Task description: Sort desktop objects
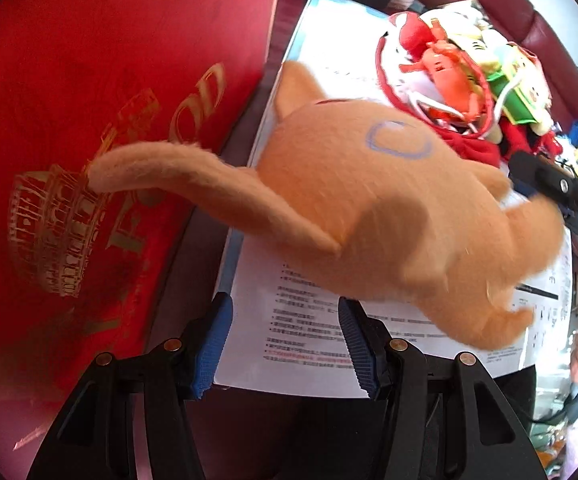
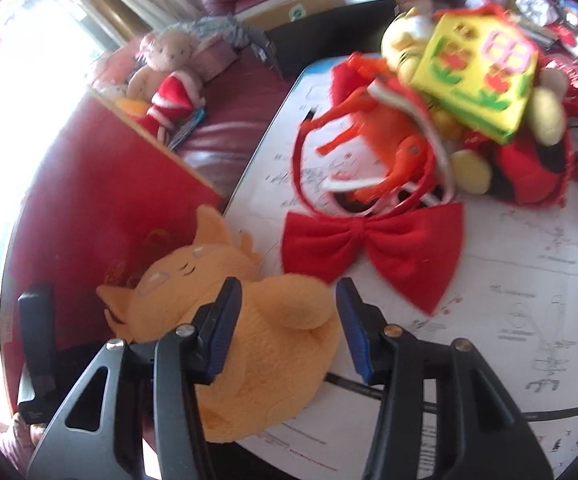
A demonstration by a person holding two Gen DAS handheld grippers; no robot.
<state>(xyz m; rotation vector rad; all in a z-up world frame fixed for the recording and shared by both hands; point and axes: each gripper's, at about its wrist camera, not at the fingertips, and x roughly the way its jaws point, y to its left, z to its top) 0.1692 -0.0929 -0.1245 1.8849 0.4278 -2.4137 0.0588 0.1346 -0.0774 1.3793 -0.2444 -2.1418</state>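
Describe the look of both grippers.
Left gripper and right gripper look alike: black angular plastic frames with triangular cutouts, brass-coloured round screws at the pivots, and jaws lined with blue ribbed pads. No cables or markings show on either. In the right view, the other gripper's black body shows at the left edge.

No legible text on printed sheets (image 1: 313,320).

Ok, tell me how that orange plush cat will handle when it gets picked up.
The orange plush cat looks soft and stuffed, so it will probably squash between the right gripper fingers. Its thin tail will likely flop. The fuzzy fabric should resist slipping, and it probably weighs little for its bulk.
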